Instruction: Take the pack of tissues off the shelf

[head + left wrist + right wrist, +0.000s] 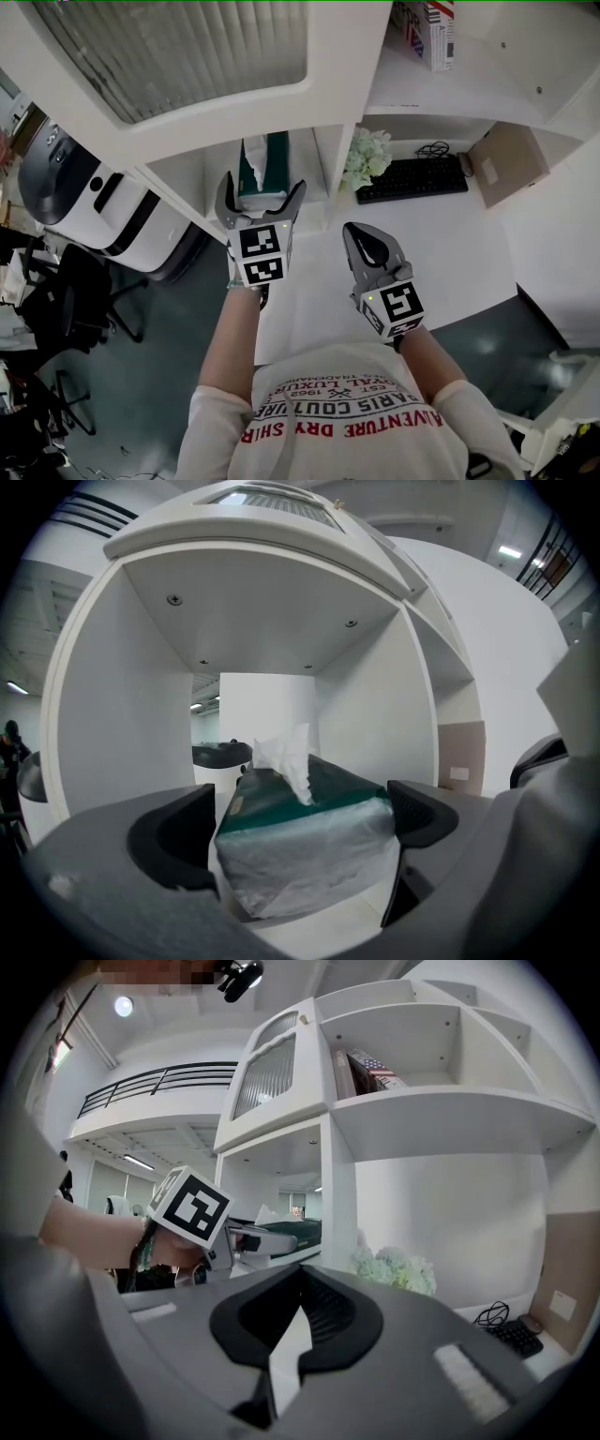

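Note:
The pack of tissues (pixel 263 165) is green on top with a clear wrap and a white tissue sticking up. It stands in an open white shelf compartment (pixel 201 175). My left gripper (pixel 262 193) is open and reaches into that compartment. In the left gripper view the pack (pixel 305 847) sits between the two dark pads (pixel 176 838), very close to both, with no clear squeeze. My right gripper (pixel 356 231) is shut and empty, held over the white desk to the right of the shelf. The right gripper view shows its jaws (pixel 300 1277) closed, with the left gripper (pixel 265 1235) at the pack (pixel 298 1226).
A cabinet with a ribbed glass door (pixel 178 47) hangs above the compartment. On the white desk (pixel 441 244) are pale flowers (pixel 367 157) and a black keyboard (pixel 412 178). Books (pixel 431 33) stand on an upper shelf. A white-and-black machine (pixel 84 187) and an office chair (pixel 75 291) stand at left.

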{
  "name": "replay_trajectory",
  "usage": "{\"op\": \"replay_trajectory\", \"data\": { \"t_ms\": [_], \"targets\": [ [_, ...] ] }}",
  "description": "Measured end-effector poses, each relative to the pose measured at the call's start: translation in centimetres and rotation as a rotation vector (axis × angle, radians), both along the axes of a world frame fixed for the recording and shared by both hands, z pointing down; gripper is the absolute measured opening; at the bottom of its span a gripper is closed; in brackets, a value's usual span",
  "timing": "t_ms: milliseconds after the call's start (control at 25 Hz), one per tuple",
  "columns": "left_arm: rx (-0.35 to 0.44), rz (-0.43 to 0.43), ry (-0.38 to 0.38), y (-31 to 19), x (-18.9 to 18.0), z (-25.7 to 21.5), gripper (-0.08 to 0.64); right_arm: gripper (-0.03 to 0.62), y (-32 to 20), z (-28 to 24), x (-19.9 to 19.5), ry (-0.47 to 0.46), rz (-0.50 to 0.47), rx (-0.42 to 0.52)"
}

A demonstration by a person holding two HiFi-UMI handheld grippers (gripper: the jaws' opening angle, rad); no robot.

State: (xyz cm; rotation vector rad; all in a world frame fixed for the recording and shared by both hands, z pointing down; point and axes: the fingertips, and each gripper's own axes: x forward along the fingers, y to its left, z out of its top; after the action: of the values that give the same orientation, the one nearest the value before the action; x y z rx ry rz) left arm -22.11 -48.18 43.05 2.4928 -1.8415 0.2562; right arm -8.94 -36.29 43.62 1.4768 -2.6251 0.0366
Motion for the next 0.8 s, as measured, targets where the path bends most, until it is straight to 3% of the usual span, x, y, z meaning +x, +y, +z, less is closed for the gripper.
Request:
{"op": "replay_trajectory", "data": {
  "t_ms": [200,400,520,800],
  "targets": [
    [-0.043,0.001,-0.021,-1.1,0.5,1.0,0.575,-0.002,-0.6,0.2,0.2,0.006,0.006,-0.002],
    [-0.039,-0.018,-0.036,-1.3,0.1,1.2,0.566,-0.002,-1.2,0.4,0.8,0.006,0.017,-0.008],
    [-0.035,-0.026,-0.057,-1.2,-0.1,1.2,0.499,-0.002,-1.3,0.5,1.0,0.004,0.019,-0.012],
    [-0.036,-0.027,-0.025,-0.8,-0.7,1.0,0.437,-0.002,-0.8,0.5,1.1,0.005,0.018,-0.015]
  ]
}}
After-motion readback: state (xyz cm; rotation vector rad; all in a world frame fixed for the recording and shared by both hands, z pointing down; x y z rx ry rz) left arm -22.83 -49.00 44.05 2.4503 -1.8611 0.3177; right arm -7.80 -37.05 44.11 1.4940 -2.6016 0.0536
